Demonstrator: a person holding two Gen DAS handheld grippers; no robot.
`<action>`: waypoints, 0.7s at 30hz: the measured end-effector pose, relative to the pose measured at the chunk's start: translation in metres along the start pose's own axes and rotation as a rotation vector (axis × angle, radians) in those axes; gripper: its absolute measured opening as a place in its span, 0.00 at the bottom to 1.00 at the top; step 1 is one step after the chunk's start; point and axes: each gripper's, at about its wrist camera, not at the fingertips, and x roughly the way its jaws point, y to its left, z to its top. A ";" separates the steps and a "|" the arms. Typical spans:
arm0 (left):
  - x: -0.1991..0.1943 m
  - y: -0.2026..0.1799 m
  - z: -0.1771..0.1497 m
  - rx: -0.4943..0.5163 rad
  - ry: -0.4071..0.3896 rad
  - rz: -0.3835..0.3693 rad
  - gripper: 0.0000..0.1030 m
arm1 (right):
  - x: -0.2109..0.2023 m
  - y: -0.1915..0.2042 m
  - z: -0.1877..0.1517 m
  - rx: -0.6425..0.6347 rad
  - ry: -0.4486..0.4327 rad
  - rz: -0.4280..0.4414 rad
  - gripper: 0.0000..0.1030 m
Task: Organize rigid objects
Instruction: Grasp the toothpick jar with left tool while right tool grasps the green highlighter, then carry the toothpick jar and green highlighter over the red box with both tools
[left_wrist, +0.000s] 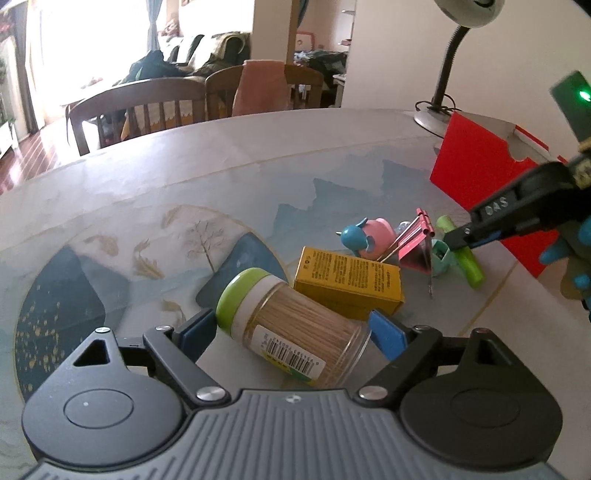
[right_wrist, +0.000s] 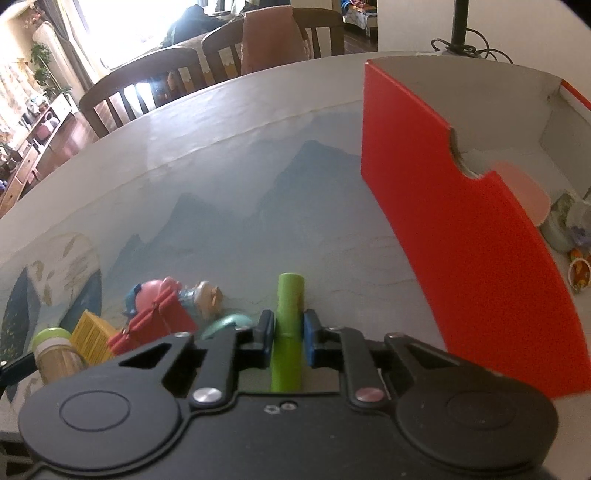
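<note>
A toothpick jar (left_wrist: 291, 325) with a green lid lies on its side between the fingers of my left gripper (left_wrist: 293, 334), which is open around it. Behind it lie a yellow box (left_wrist: 349, 282), a pink and blue toy (left_wrist: 367, 236), a pink binder clip (left_wrist: 415, 247) and a teal item (left_wrist: 441, 258). My right gripper (right_wrist: 289, 338) is shut on a green tube (right_wrist: 288, 325); it also shows in the left wrist view (left_wrist: 456, 242). The red box (right_wrist: 461, 221) stands open to the right and holds several small items.
A desk lamp (left_wrist: 447, 74) stands at the table's far right, behind the red box (left_wrist: 476, 173). Wooden chairs (left_wrist: 147, 107) line the far edge of the table (left_wrist: 221, 177). The jar (right_wrist: 55, 354), yellow box (right_wrist: 92, 339) and binder clip (right_wrist: 155, 328) lie left of my right gripper.
</note>
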 end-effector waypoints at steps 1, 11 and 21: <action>-0.001 0.000 -0.001 -0.008 0.005 0.001 0.87 | -0.003 -0.001 -0.003 -0.001 -0.001 0.006 0.15; -0.020 -0.005 -0.015 -0.094 0.030 -0.011 0.87 | -0.040 -0.014 -0.027 -0.007 -0.011 0.084 0.15; -0.048 -0.024 -0.017 -0.132 0.038 -0.027 0.87 | -0.087 -0.028 -0.040 -0.015 -0.035 0.158 0.15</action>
